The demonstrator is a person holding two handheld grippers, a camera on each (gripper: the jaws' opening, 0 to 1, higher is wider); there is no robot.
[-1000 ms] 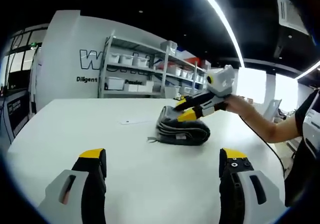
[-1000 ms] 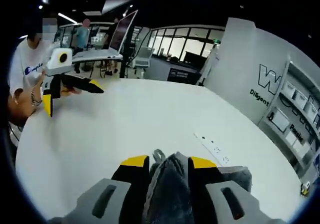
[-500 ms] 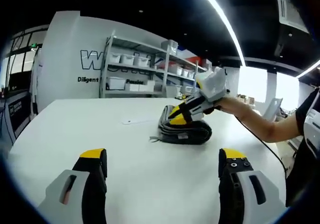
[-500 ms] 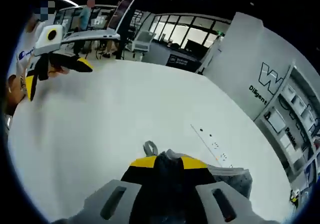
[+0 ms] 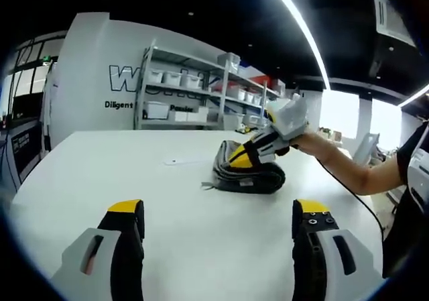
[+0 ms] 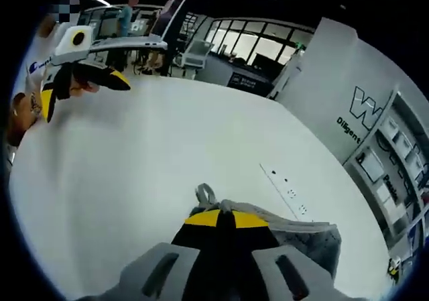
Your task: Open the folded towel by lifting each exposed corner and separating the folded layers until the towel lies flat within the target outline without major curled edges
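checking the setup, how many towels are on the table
1. A folded dark grey towel lies on the white table, with the right gripper shut on its top layer. The left gripper hangs open, away from it.

Over the last second the right gripper point(image 6: 226, 218) tipped down onto the folded towel point(image 5: 247, 174), and its fingers point(image 6: 204, 219), apart with cloth between them a second ago, closed together on the top layer.

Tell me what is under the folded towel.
The folded towel lies on the bare white table, and the right gripper is shut on its top layer. Whatever is directly beneath it, including any outline mark, is covered.
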